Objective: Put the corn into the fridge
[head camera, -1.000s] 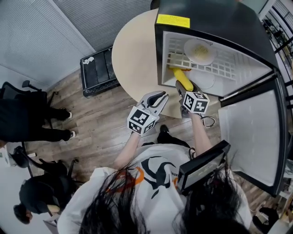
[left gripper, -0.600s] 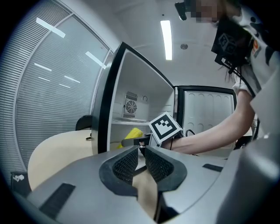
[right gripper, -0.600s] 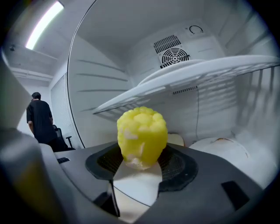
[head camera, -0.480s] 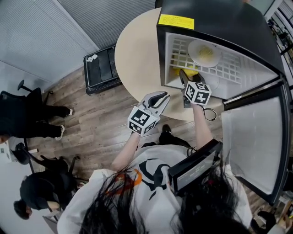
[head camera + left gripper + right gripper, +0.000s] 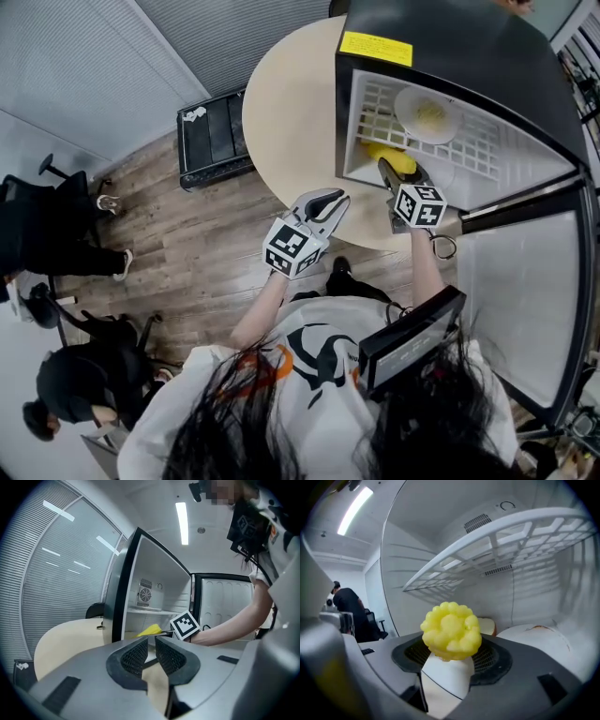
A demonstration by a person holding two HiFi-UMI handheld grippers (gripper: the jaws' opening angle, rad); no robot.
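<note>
The right gripper (image 5: pixel 452 652) is clamped on the corn (image 5: pixel 451 629), inside the fridge (image 5: pixel 450 37) under its wire shelf (image 5: pixel 497 536). The corn is probably light, stiff and bumpy, so a mid-cob hold suits. The left gripper (image 5: pixel 149 651) has its jaws together, empty.

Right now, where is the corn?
In the right gripper view, the corn sits clamped in the right claw, just inside the open fridge, under the wire shelf, with a white plate at its right.

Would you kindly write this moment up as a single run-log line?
step: insert | right gripper: shut on corn, inside fridge, below wire shelf | left gripper: shut, empty, outside fridge
</note>
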